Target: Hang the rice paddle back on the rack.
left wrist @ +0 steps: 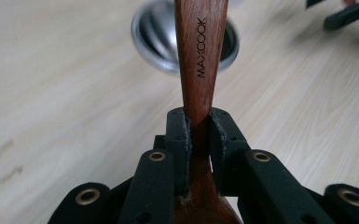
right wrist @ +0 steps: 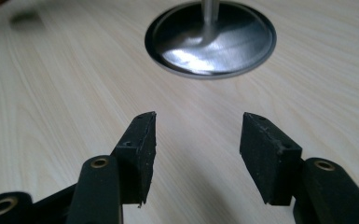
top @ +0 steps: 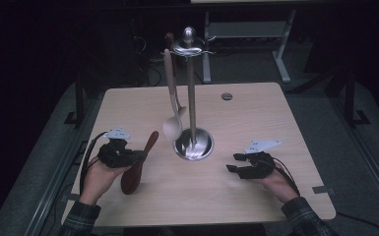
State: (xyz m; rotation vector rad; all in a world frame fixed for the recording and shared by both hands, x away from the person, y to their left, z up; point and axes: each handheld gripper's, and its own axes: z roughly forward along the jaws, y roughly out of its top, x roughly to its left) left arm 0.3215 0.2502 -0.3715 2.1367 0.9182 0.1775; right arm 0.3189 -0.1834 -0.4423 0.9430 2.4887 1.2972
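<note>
My left gripper (top: 139, 156) is shut on the neck of a dark wooden spoon (top: 138, 164), held tilted above the table with its bowl low toward me. In the left gripper view the spoon's handle (left wrist: 200, 56), printed MAXCOOK, rises from between the pads (left wrist: 179, 140) toward the stand's base (left wrist: 151, 37). A steel utensil stand (top: 192, 83) rises from a round base (top: 194, 145) at mid-table; a pale wooden spoon (top: 172, 108) hangs from its top. My right gripper (top: 235, 163) rests right of the base, open, nothing between its fingers (right wrist: 142, 154). The round base (right wrist: 210, 39) lies ahead of it.
The light wooden table (top: 256, 196) has a small round grommet (top: 227, 96) near its far edge. Dark floor, cables and desk legs surround the table. Both forearms in plaid sleeves come in from the near edge.
</note>
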